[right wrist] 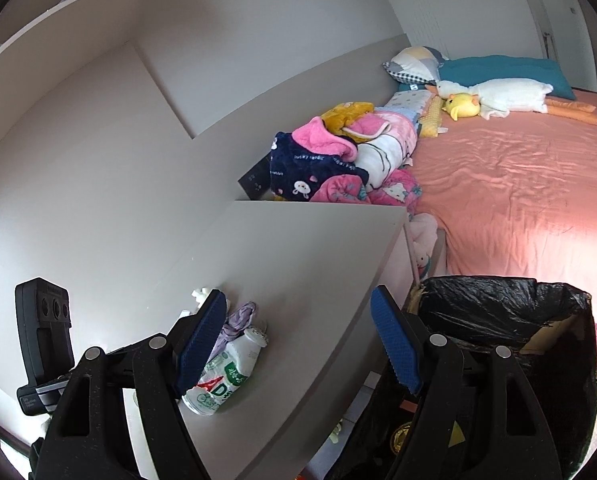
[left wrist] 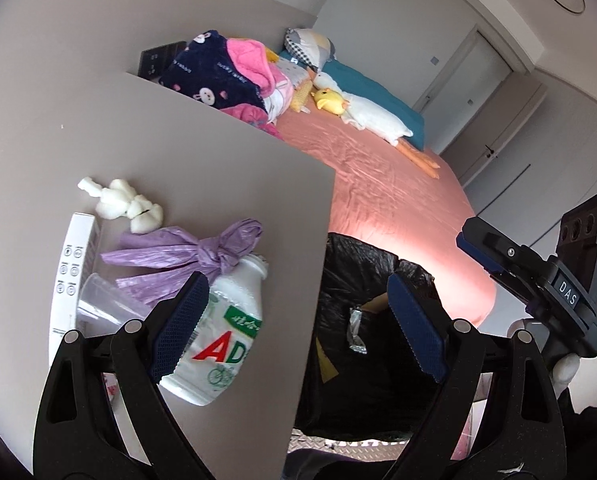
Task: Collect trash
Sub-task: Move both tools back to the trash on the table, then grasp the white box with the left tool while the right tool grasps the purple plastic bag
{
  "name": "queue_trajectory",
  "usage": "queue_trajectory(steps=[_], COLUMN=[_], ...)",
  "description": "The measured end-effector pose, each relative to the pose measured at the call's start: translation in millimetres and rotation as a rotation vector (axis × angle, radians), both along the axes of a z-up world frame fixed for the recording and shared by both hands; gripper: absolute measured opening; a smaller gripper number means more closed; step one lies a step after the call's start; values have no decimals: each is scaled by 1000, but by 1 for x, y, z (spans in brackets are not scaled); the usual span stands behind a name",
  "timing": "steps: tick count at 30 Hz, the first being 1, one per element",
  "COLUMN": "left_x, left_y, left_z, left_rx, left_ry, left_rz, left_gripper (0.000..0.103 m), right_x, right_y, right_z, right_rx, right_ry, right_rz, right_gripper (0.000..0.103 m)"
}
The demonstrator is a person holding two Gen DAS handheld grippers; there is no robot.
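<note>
Both grippers hang with fingers wide and empty: the left gripper over the counter edge, the right gripper beside it. The bottle, purple bag and tissue lie on the counter, with the lined bin just beside it. This looks like the approach step; next, close on one piece.

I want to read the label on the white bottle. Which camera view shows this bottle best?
The left wrist view shows the white bottle best: it lies close and large on the table, red label letters partly readable. In the right wrist view the bottle is smaller, partly hidden behind a claw finger.
</note>
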State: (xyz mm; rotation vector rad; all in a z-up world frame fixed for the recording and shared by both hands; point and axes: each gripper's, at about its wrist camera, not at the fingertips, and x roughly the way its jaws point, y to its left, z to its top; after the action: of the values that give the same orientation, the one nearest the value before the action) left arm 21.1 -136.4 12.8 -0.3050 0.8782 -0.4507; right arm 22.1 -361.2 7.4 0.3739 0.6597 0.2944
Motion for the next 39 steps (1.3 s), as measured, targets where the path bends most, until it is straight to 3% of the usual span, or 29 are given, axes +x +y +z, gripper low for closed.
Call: queue_trajectory(steps=[11,21,27,39], left_x=[4,14,30,65], left_y=[62,97,113,124], left_z=[-13,-26,-41,-67], left_rx=[73,112,125,175], left_ry=[21,52,106,192], left_rz=[139,192,221,195], left_gripper=[88,88,72,71], right_x=[15,30,37,69], right_y=[67,113,142,167], right_z=[-10,-23,-37,-70], right_rx=[-55,-123,-204,-282], right_ry=[11,43,58,150], right_rz=[153,245,309,317], right_gripper=[75,75,66,53])
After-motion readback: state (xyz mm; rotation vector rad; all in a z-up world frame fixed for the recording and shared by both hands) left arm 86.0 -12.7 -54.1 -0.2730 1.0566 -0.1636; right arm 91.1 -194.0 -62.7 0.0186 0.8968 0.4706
